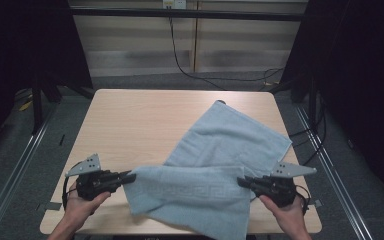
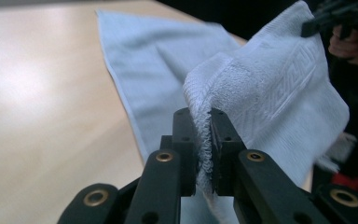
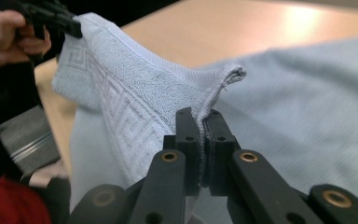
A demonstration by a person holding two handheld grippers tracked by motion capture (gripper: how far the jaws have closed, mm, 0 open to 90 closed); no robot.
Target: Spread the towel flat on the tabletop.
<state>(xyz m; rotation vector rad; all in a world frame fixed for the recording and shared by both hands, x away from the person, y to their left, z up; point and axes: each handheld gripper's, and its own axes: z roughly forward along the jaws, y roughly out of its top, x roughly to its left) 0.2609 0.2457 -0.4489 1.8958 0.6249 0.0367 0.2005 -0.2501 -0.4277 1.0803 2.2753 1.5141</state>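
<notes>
Light-blue towel (image 1: 220, 150) on the table (image 1: 130, 125): left gripper (image 1: 130, 176) and right gripper (image 1: 241, 182) each pinch one near corner between closed jaws.

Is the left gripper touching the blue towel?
Touching. In the left gripper view, the left gripper has its two black fingers squeezed shut on the edge of the towel, with the cloth pinched between them.

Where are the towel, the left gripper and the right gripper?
towel (image 1: 230, 135): high view, flat far half.
left gripper (image 2: 203, 140): left gripper view, between fingers pinching towel edge.
right gripper (image 3: 204, 140): right gripper view, between fingers pinching towel corner.
</notes>
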